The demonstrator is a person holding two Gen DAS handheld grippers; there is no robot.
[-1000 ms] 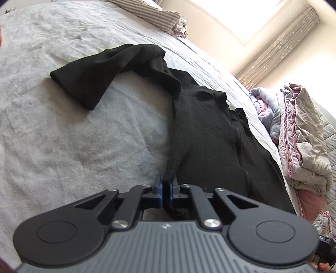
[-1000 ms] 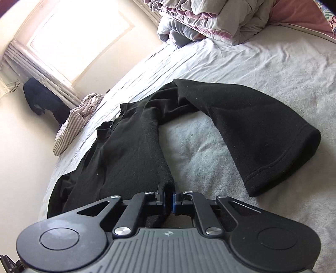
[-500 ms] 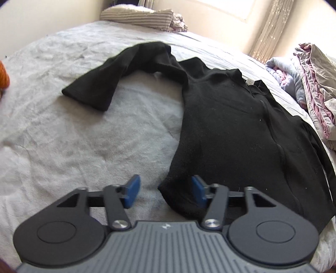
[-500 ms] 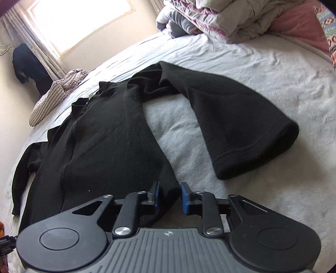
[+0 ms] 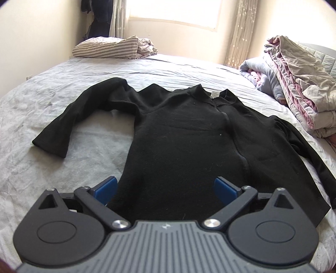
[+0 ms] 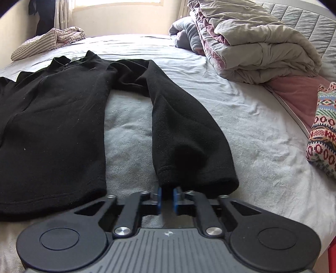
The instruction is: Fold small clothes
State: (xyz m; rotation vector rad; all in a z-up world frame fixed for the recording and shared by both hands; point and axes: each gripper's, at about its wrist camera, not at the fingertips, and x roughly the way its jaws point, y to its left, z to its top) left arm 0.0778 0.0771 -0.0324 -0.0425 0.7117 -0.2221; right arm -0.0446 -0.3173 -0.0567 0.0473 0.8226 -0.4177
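A grey sheet (image 5: 168, 67) covers the bed, wrinkled throughout. At its far edge lies a striped folded cloth (image 5: 105, 49), under a bright window (image 5: 174, 12) with a pale curtain (image 5: 241, 31) at its right side. A heaped grey and pink quilt (image 6: 252, 42) sits at the bed's right side, near a patterned knitted piece (image 6: 323, 130). Dark clothing (image 5: 98, 14) hangs left of the window.

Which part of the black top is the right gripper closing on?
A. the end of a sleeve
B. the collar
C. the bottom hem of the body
A: in the right wrist view the right gripper has its fingers nearly together around the sleeve cuff of the black top.
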